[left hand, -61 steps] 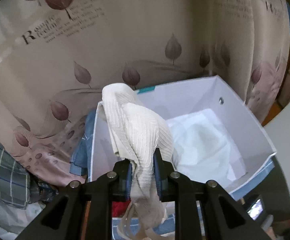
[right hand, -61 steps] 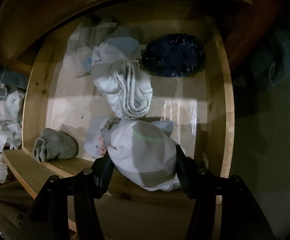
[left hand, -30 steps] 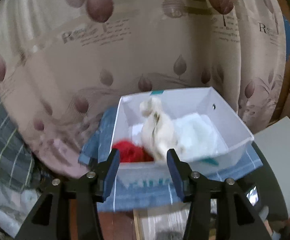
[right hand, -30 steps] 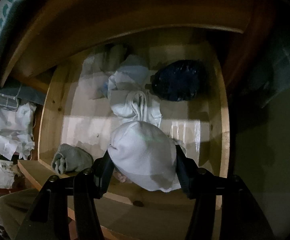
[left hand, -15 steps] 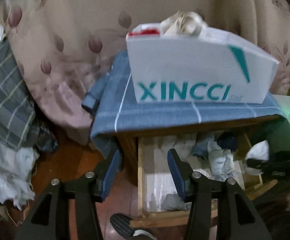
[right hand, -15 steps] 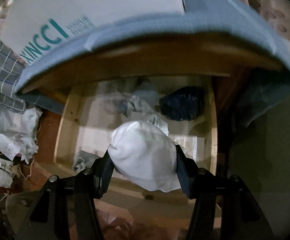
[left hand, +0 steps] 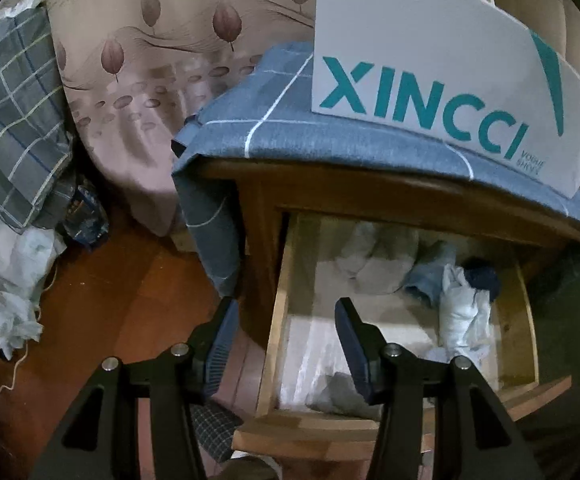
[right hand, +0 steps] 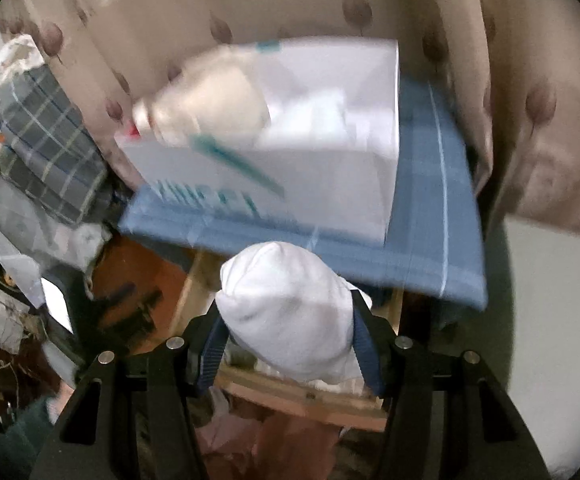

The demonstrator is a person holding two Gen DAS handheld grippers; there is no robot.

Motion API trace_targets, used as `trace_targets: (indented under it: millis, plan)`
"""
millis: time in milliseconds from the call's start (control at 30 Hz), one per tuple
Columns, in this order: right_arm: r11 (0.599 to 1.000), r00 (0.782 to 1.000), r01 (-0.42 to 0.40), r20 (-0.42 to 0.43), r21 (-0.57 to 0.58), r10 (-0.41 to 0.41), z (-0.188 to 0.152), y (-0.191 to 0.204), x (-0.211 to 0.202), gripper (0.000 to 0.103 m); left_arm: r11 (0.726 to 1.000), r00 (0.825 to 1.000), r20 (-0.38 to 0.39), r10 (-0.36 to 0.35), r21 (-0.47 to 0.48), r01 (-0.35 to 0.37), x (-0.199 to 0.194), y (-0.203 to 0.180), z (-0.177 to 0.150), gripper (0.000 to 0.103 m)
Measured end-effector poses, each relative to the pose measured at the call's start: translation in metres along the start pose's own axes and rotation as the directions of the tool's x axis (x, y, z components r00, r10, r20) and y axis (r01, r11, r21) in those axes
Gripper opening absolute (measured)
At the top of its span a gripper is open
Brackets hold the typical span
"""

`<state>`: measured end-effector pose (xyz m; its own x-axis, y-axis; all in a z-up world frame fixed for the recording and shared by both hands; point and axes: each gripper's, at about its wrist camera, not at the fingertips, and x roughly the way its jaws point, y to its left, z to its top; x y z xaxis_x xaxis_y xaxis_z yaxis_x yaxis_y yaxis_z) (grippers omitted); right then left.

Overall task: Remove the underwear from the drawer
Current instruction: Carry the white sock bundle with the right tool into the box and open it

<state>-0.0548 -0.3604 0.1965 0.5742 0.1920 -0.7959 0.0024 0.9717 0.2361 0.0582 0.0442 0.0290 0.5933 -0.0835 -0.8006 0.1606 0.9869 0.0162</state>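
My left gripper (left hand: 286, 312) is open and holds nothing; it hangs over the front left corner of the open wooden drawer (left hand: 278, 312). Inside the drawer lie rolled underwear: a pale grey-white bundle (left hand: 463, 316), a dark navy one (left hand: 481, 278), a beige one (left hand: 381, 268) and a grey one (left hand: 341, 398) by the front edge. My right gripper (right hand: 290, 320) is shut on a white rolled underwear bundle (right hand: 290, 312), lifted above the drawer and in front of the white box (right hand: 321, 184). A cream garment (right hand: 210, 100) lies in that box, blurred.
The white XINCCI box (left hand: 429, 80) stands on a blue checked cloth (left hand: 290, 128) covering the cabinet top. A leaf-patterned curtain (left hand: 150, 60) hangs behind. A plaid fabric pile (left hand: 10, 112) and white bags (left hand: 6, 280) sit on the red-brown floor (left hand: 110, 312) to the left.
My left gripper has dropped from above the box down to the open drawer, with nothing in it. My right gripper has risen out of the drawer with the white bundle, up to box height.
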Motion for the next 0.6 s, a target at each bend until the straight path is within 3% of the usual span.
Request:
trace_targets:
  millis: [133, 267, 433, 600]
  plan:
    - [0.999, 0.997, 0.027, 0.069, -0.020, -0.026, 0.046, 0.007, -0.025, 0.054, 1.000, 1.000, 0.014, 0.011, 0.009, -0.011, -0.003, -0.003, 0.000, 0.051]
    - [0.998, 0.994, 0.067, 0.093, -0.015, -0.065, 0.090, 0.011, -0.023, 0.054, 1.000, 1.000, 0.015, -0.004, -0.010, 0.004, -0.004, -0.002, -0.002, 0.051]
    - [0.995, 0.994, 0.098, 0.058, -0.018, -0.097, 0.129, 0.010, 0.011, 0.054, 1.000, 1.000, 0.005, -0.006, 0.001, 0.006, 0.000, -0.006, -0.001, 0.051]
    - [0.992, 0.992, 0.123, -0.015, -0.002, -0.123, 0.141, 0.006, 0.064, 0.054, 1.000, 1.000, -0.008, -0.030, -0.006, 0.030, 0.006, -0.006, 0.002, 0.051]
